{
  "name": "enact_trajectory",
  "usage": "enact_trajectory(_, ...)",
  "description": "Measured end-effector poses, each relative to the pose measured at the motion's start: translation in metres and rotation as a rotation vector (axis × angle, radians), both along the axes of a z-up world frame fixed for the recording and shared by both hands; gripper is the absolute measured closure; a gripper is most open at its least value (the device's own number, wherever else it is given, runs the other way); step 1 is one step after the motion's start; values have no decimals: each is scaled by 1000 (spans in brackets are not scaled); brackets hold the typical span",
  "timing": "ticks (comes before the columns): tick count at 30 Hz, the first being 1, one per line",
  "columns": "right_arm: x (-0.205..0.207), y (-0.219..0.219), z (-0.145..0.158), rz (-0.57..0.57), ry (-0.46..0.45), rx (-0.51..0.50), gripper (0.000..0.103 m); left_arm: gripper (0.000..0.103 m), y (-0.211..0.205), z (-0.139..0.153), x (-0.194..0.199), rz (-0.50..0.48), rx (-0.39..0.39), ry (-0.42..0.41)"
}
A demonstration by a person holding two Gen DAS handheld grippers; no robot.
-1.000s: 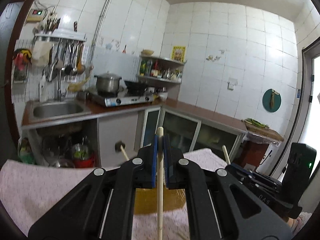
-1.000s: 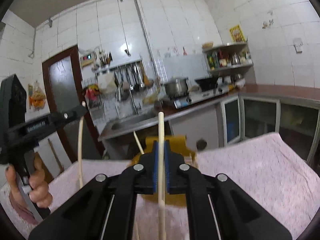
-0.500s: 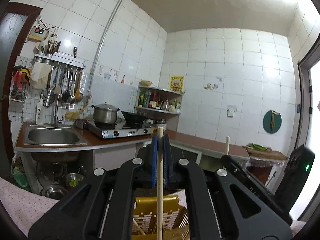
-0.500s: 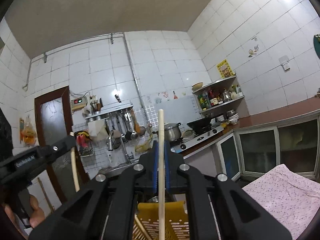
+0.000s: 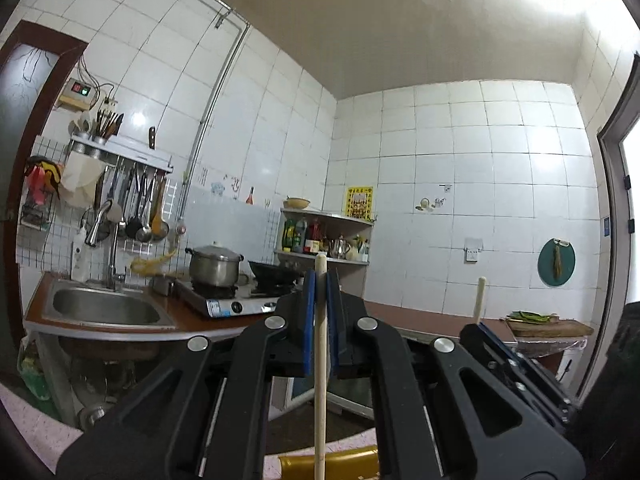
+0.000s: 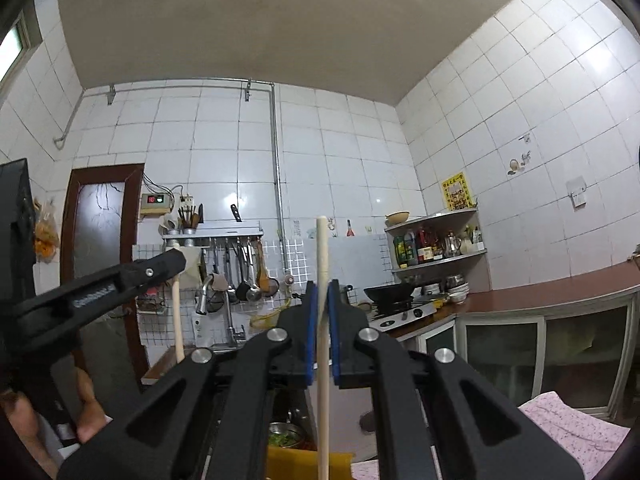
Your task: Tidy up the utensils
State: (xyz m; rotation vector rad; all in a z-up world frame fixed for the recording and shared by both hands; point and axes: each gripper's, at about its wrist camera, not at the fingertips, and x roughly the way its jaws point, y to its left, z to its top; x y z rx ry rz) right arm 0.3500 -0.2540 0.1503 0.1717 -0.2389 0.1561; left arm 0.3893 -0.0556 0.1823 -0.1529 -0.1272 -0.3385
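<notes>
My left gripper point(image 5: 320, 280) is shut on a pale wooden chopstick point(image 5: 320, 380) that stands upright between its blue pads, its tip just above them. My right gripper point(image 6: 322, 292) is likewise shut on a second wooden chopstick point(image 6: 323, 368), which sticks up well past the pads. Each gripper shows in the other's view: the right one point(image 5: 476, 326) at the lower right with its chopstick point(image 5: 479, 298), the left one point(image 6: 176, 264) at the left with its chopstick point(image 6: 177, 320). A yellow slotted utensil basket point(image 5: 332, 462) peeks out below, its rim point(image 6: 292, 460) also under the right gripper.
A pink cloth-covered table point(image 6: 576, 428) lies below. Beyond it a kitchen counter holds a sink point(image 5: 104, 312), a stove with a pot point(image 5: 214, 266) and a wok point(image 6: 390, 292). Utensils hang on a wall rack point(image 6: 240, 268). A hand point(image 6: 86, 412) holds the left gripper.
Both grippers have tilted upward and risen, each keeping its chopstick. The pink table and yellow basket have slid down to the bottom edge of both views; ceiling and wall now fill them.
</notes>
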Motion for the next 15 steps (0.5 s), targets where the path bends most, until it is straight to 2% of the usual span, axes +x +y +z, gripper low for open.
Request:
enact_trajectory(5, 14, -2, -17, -23, 48, -4, 97, 99, 1, -34, 23, 3, -8, 57)
enact_trajectory(15, 25, -1, -39, -57, 90, -50, 97, 99, -1, -75, 32, 35, 72, 101)
